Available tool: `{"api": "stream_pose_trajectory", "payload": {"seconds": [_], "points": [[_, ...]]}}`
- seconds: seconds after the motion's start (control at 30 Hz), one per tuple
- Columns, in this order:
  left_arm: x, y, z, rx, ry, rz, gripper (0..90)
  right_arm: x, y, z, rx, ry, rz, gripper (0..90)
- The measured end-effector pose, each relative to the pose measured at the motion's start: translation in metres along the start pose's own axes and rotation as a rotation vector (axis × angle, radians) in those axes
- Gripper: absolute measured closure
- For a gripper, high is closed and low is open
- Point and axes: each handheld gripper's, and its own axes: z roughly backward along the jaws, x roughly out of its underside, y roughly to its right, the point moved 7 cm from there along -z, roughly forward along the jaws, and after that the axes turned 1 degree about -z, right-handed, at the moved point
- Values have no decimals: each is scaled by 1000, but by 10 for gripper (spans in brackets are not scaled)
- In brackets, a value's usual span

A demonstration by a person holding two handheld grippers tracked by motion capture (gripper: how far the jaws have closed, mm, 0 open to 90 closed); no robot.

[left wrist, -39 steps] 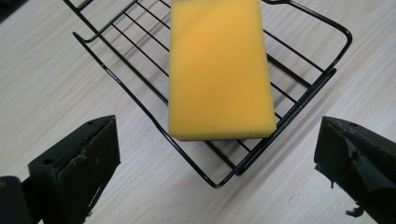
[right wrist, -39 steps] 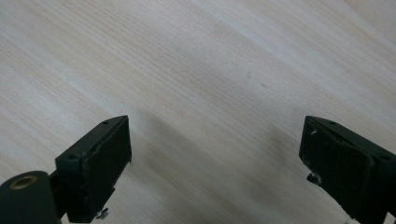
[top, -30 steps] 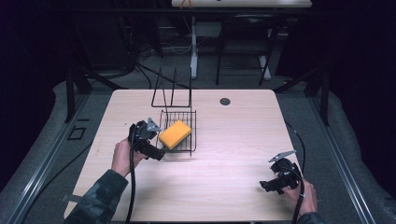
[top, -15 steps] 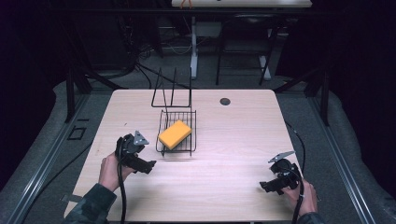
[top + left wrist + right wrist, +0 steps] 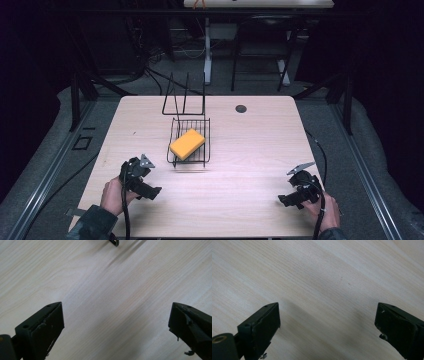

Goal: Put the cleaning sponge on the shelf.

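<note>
At the bottom of the high view two hands come in over the pale wooden table [image 5: 240,150]. The left hand [image 5: 112,196], at lower left, holds the left claw [image 5: 150,191] low over the table, pointing toward the lower right of the frame; the right hand [image 5: 324,212], at lower right, holds the right claw [image 5: 286,200] low over the table, pointing left. The two claws are well apart, each near its own side edge of the table. In the left gripper view the jaws stand wide apart at the lower corners, released, with bare wood grain between them and a small piece of dark wire [image 5: 114,242] at the top edge. In the right gripper view the jaws likewise stand wide apart, released, with bare wood between them. Farther up, in the middle of the high view, a black wire basket [image 5: 176,131] stands on the table, just up and right of the left claw but apart from it. A yellow sponge [image 5: 187,144] lies inside the basket, tilted, its long side running from lower left to upper right. Just behind the basket a black wire rack [image 5: 184,94] stands upright. To the right of it, near the far edge, there is a small dark round hole [image 5: 241,108] in the tabletop.
</note>
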Motion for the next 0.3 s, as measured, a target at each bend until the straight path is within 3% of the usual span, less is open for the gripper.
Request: {"api": "stream_pose_trajectory", "payload": {"seconds": [0.3], "points": [[0, -1, -5, 8, -18, -3, 3, 1, 0, -2, -6, -6, 1, 60]]}}
